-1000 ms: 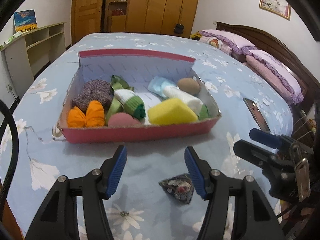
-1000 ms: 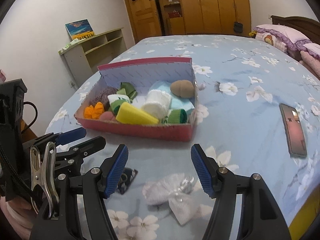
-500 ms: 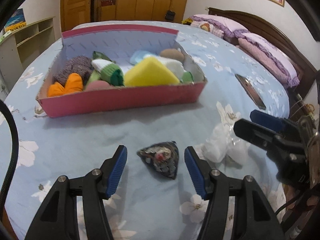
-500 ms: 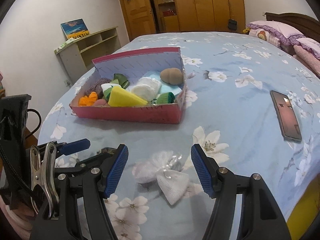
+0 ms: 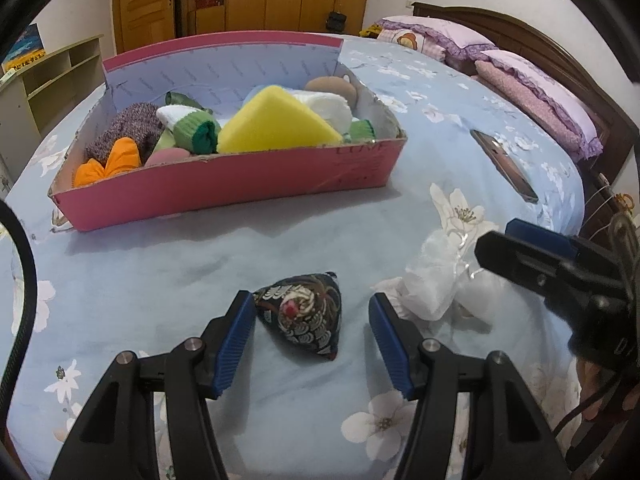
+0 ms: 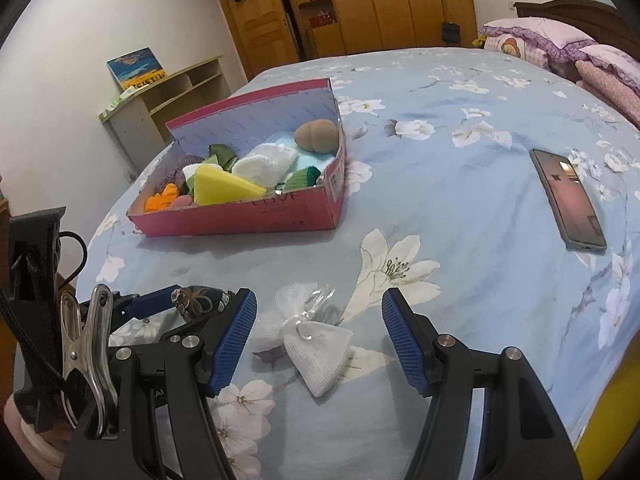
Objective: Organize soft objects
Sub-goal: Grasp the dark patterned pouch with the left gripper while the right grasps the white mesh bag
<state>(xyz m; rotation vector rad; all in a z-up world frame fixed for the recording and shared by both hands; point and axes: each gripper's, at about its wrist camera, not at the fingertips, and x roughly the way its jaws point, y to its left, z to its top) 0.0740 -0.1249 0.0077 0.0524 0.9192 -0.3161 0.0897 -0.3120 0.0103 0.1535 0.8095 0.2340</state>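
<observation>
A dark patterned triangular pouch lies on the blue floral bedspread between the open fingers of my left gripper; it also shows in the right wrist view. A white mesh sachet lies between the open fingers of my right gripper; it shows at the right of the left wrist view. Neither gripper touches its object. A pink cardboard box behind holds a yellow sponge, socks and other soft items. The box also shows in the right wrist view.
A phone lies on the bed to the right of the box. Pillows and a headboard are at the far right. A low shelf and wooden wardrobes stand beyond the bed. The bed's edge is close below both grippers.
Both grippers have moved forward and lower. The pouch now sits between the left fingers and the sachet between the right fingers. Both stay open.
</observation>
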